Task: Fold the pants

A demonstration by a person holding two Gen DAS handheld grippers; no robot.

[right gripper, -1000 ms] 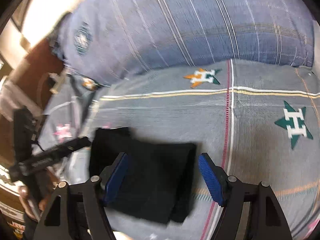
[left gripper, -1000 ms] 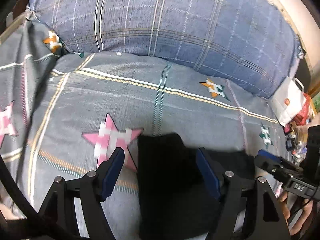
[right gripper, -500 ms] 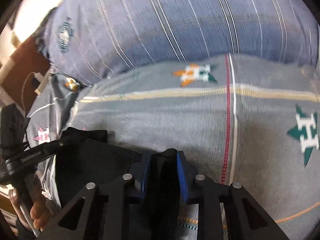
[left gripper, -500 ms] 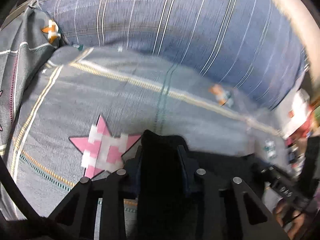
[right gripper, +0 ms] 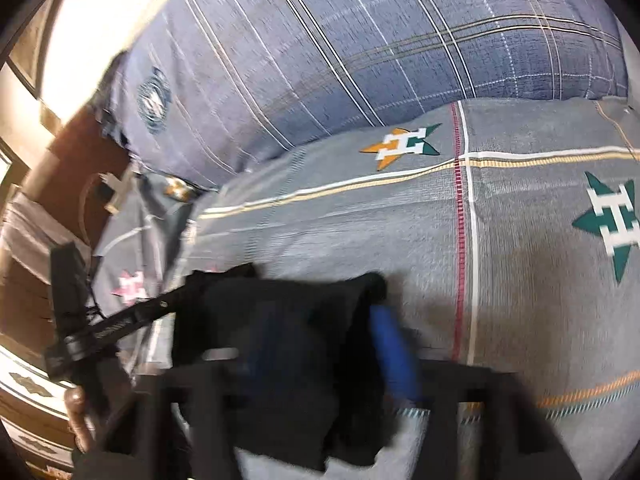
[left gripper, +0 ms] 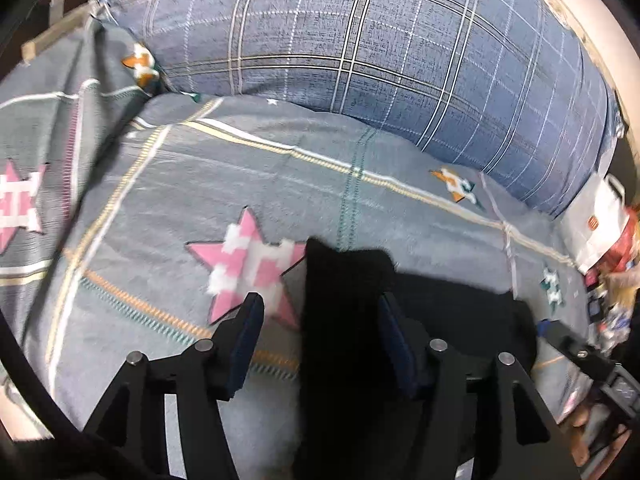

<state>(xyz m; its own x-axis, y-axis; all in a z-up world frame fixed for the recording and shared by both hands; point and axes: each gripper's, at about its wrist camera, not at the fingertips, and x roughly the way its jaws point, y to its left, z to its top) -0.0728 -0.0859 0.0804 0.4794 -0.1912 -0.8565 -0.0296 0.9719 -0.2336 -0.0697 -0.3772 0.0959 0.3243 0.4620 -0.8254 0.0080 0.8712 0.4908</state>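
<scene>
Folded black pants point(left gripper: 348, 300) lie on the grey star-print bedsheet point(left gripper: 240, 184). My left gripper point(left gripper: 320, 320) straddles their left end and its jaws are opening. Its left pad point(left gripper: 248, 328) hangs over a pink star, clear of the cloth, and its right pad point(left gripper: 390, 332) is at the fold's edge. In the right wrist view the pants point(right gripper: 280, 320) lie under my right gripper point(right gripper: 320, 344), which is blurred, with its jaws opening. Its blue right pad point(right gripper: 390, 352) stands just off the cloth's right edge. Each gripper shows in the other's view: right gripper point(left gripper: 580, 356), left gripper point(right gripper: 120, 320).
A big blue plaid pillow point(left gripper: 360, 40) runs along the far side of the bed. A white bag point(left gripper: 596, 228) and small clutter sit past the bed's right edge. Brown wooden furniture point(right gripper: 60, 184) stands on the left. A person's hand point(right gripper: 76, 408) holds the left gripper.
Both grippers stood open over the pants, then pinched shut on the cloth half a second ago, and now have spread apart again, letting it go. The pants lie in about the same place.
</scene>
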